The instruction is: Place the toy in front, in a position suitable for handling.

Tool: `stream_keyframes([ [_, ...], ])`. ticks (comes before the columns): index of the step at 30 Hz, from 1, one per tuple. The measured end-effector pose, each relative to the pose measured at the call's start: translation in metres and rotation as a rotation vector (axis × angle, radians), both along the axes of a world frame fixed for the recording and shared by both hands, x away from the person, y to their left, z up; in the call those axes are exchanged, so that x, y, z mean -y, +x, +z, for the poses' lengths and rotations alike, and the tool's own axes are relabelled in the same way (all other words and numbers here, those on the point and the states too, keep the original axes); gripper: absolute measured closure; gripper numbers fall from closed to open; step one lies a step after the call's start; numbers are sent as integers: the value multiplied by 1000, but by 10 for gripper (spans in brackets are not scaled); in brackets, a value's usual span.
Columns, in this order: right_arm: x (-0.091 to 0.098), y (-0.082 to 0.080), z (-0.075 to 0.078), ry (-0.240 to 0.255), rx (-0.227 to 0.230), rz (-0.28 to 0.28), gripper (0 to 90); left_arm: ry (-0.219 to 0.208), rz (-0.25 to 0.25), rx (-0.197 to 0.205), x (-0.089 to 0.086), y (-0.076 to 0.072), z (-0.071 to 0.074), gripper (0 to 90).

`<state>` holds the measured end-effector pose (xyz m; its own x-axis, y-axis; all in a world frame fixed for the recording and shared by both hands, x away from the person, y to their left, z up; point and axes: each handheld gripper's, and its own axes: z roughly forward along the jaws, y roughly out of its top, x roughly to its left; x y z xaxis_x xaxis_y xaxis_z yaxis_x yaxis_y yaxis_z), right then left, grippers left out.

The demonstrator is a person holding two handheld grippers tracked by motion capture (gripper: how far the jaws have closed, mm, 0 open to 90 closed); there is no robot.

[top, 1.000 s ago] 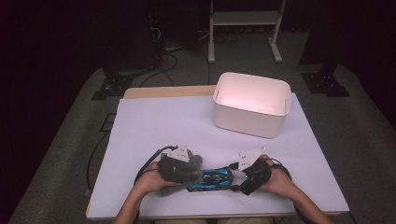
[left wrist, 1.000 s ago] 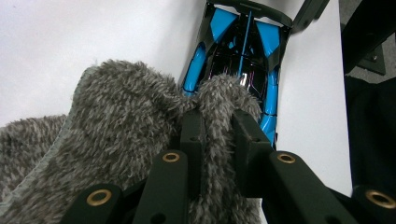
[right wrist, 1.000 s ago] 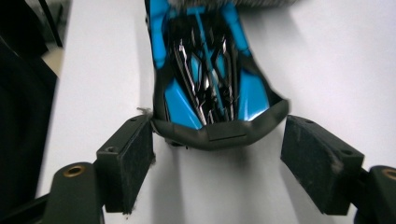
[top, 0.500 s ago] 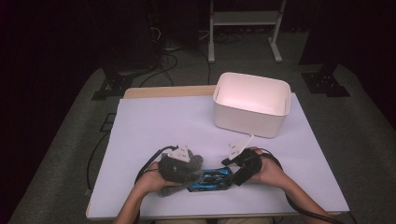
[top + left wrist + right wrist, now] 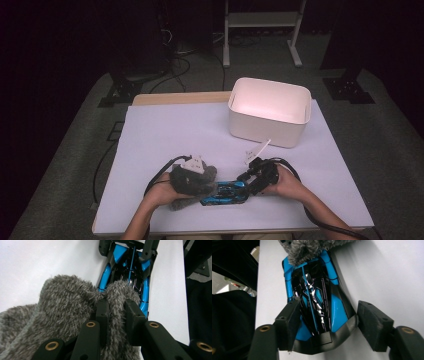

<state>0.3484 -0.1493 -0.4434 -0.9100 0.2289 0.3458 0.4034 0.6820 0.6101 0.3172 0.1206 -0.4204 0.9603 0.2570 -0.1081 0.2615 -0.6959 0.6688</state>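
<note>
Now the right gripper (image 5: 325, 322) has moved in from the right to the blue toy car's (image 5: 225, 192) end; its jaws, just narrowing, straddle it without clamping. The left gripper (image 5: 117, 310) pinches the grey fuzzy cloth (image 5: 60, 315) against the car's other end.

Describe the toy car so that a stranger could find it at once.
On the white table, look at the near edge, far from the white bin. The toy car lies there beside a grey fuzzy cloth. Only it is glossy blue and black.
</note>
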Motion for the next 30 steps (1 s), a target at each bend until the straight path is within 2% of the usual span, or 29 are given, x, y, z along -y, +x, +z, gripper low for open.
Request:
stream_keyframes([
  [4,0,-3,0,6,20,-7,361,-1,32,13,-4,4,5,747],
  [8,-2,-11,3,3,88,-10,377,-23,69,15,-7,9,9,731],
  [10,-3,-16,4,10,122,-18,384,-53,94,0,-8,15,11,727],
  [14,-2,-25,4,24,195,-21,389,-64,99,-35,-4,25,12,728],
  [17,-1,-31,5,31,244,-25,391,-36,93,-37,2,31,17,731],
  [20,0,-36,5,39,273,-27,393,-14,87,-50,9,35,18,734],
  [25,0,-42,6,34,333,-16,399,4,66,-142,14,43,10,723],
  [30,1,-47,7,34,368,-13,401,-27,53,-223,12,47,4,756],
])
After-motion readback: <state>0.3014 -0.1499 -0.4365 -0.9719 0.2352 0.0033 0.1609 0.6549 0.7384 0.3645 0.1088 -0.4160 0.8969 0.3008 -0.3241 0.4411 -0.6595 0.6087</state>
